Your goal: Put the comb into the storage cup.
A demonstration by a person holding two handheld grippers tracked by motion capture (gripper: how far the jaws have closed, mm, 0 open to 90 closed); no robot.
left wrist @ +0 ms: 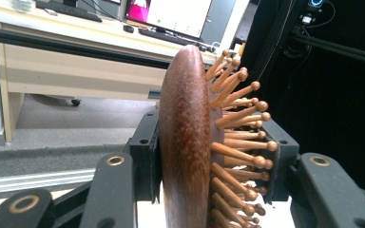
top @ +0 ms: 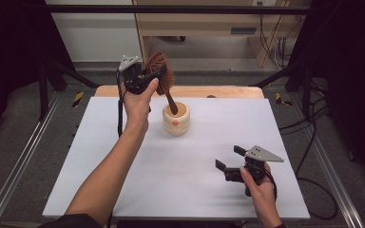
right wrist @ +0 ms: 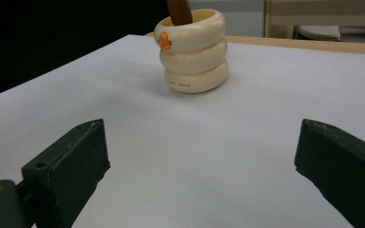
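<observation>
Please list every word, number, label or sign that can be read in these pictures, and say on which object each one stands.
No text here can be read.
Cream cup: one short line of small brown print on its lowest ring, too blurred to read; the orange mark near its rim is a shape, not letters.
Monitor on the far desk: bright screen, content too small to read.
Wooden hairbrush, held in the left claw: no writing visible.

One wooden hairbrush [top: 160, 72] is showing, with its handle going down into one cream holder [top: 176, 119]. That holder is showing three stacked rings and one orange mark on its side. Two grippers are showing: one left gripper [top: 153, 76] far left, one right gripper [top: 229, 157] near right. One white table [top: 180, 175] is sitting under all of it.
</observation>
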